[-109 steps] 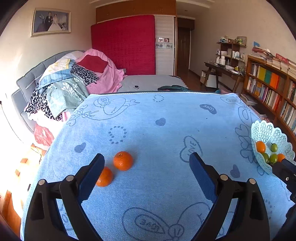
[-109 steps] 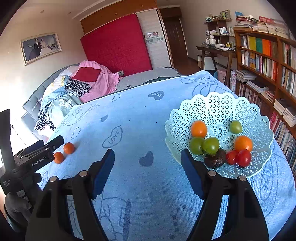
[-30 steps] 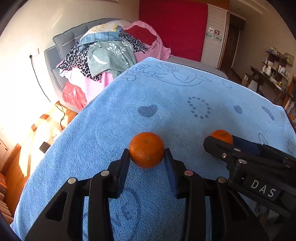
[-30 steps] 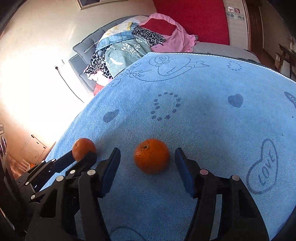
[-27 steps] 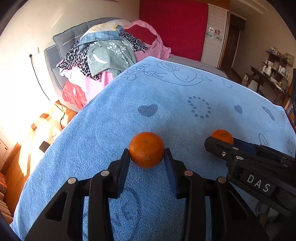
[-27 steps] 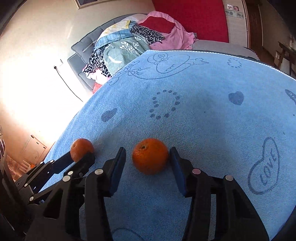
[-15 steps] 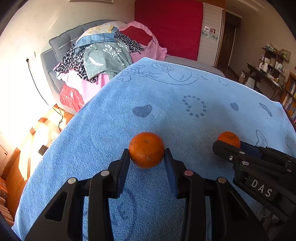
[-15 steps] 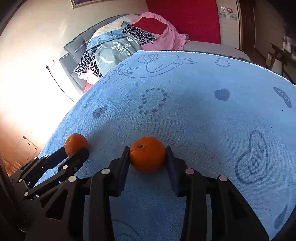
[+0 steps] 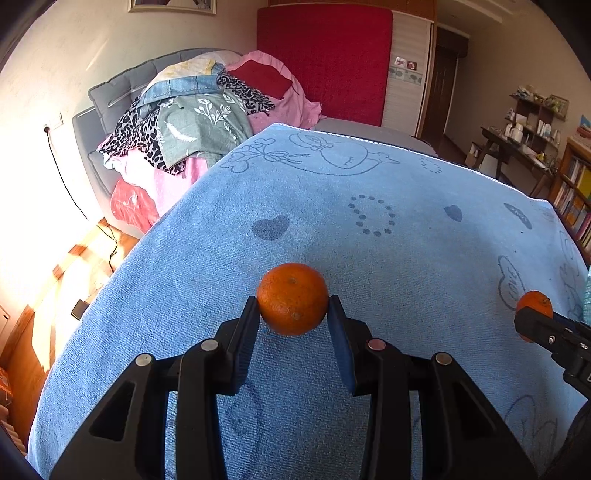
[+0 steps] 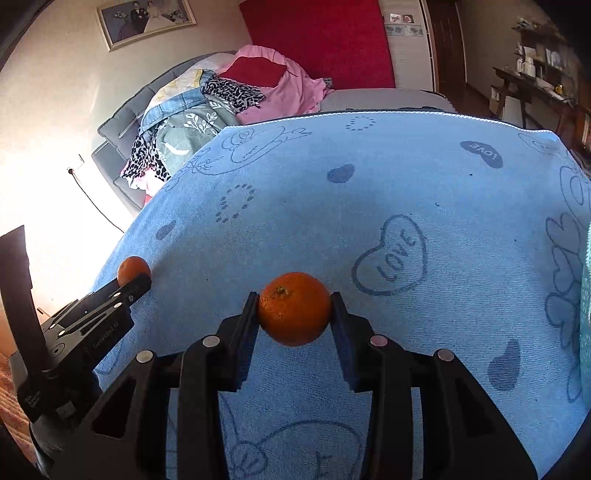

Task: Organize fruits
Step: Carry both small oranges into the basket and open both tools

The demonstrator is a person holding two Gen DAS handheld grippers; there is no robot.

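Currently left claw (image 9: 291, 317) clamped on mandarin (image 9: 292, 298), centre frame, above blue towel (image 9: 369, 240). Right claw (image 10: 294, 314) clamped on second mandarin (image 10: 294, 308), centre frame. Judgement: keep squeeze steady, lift clear of surface, carry level, avoid claws colliding; release low to prevent rolling.

left claw (image 9: 291, 314): clamped on fruit | right claw (image 10: 294, 310): clamped on fruit

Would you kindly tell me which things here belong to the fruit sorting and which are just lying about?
Part of the job:
left orange, clamped by the left gripper
right orange, clamped by the right gripper

Just lying about:
blue towel
clothes pile
wall picture
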